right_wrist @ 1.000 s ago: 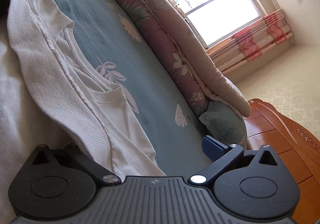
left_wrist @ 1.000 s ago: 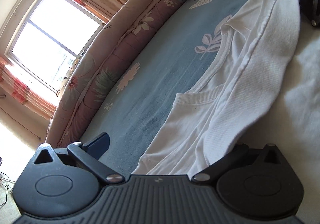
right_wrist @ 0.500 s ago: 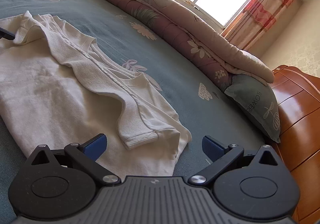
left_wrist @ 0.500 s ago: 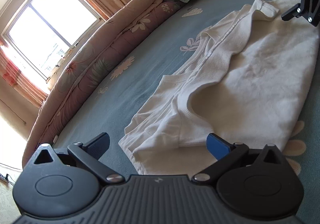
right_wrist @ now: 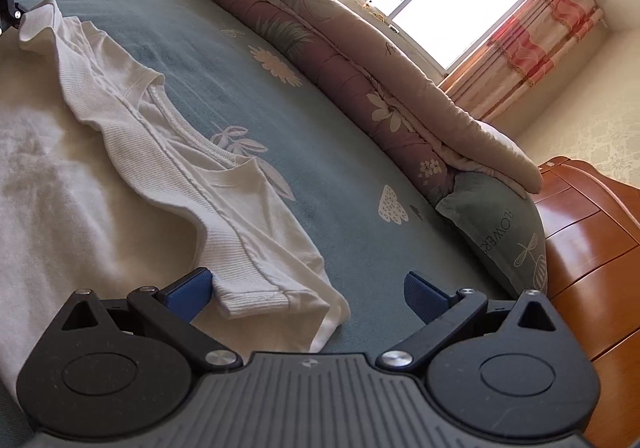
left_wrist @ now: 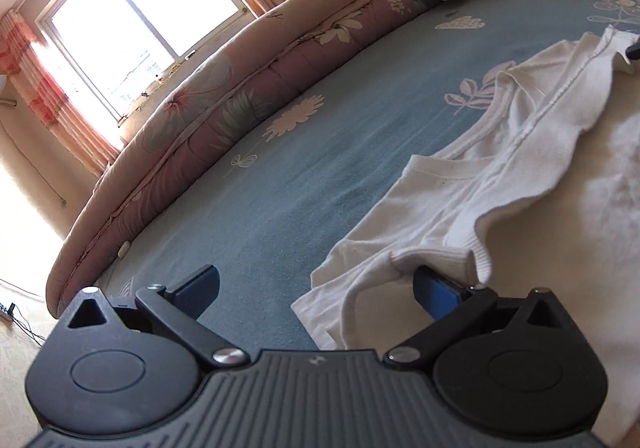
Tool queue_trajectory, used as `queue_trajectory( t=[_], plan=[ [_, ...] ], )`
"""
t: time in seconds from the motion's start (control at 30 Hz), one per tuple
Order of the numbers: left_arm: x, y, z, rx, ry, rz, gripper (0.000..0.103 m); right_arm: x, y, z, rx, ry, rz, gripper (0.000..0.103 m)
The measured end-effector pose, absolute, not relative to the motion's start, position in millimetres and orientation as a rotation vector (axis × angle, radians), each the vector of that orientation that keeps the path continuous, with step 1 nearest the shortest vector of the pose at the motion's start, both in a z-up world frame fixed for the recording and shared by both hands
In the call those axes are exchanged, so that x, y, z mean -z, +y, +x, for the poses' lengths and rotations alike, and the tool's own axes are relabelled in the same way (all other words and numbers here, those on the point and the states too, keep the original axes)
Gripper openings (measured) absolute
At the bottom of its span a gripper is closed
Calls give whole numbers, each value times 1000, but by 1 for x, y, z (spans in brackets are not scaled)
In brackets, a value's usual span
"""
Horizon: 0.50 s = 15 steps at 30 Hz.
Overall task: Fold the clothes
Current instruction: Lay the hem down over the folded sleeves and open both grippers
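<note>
shirt: the white shirt (right_wrist: 132, 152) lies spread on the blue bedsheet (right_wrist: 328, 184), filling the left half of the right wrist view and the right side of the left wrist view; a ribbed band is doubled over along its far edge, so it looks part-folded to me.

left gripper: your left gripper (left_wrist: 320, 286) is spread wide with nothing pinched; its right finger sits tucked against the rolled cuff at lower right of that frame.

right gripper: your right gripper (right_wrist: 310, 290) is wide open too, the shirt's corner lying loose between its fingers at lower centre.

risk 1: close now and you'd likely catch only the top layer, so the band peels back and the fold falls apart.

risk 2: the two ends look uneven, so lifting one before the other could skew the crease.

risk 3: the cloth is soft and bunchy; dragging it over the bedsheet would probably wrinkle it.

quilt: the rolled quilt (right_wrist: 360, 60) sits well apart at the upper middle, no worry there.
</note>
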<state>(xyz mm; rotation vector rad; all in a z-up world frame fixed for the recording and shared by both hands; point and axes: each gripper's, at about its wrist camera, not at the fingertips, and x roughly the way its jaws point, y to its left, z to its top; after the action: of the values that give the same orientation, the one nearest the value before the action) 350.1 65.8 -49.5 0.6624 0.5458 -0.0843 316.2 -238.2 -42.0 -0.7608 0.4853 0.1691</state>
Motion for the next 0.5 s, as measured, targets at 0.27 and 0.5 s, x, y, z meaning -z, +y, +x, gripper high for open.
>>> queue_trajectory(
  t=[0.27, 0.5],
  plan=[
    [45, 91, 397, -30, 630, 527, 103, 31, -253, 333, -228, 521, -605, 103],
    [34, 90, 352, 141, 595, 409, 102, 21, -267, 337, -314, 565, -423, 103]
  ],
)
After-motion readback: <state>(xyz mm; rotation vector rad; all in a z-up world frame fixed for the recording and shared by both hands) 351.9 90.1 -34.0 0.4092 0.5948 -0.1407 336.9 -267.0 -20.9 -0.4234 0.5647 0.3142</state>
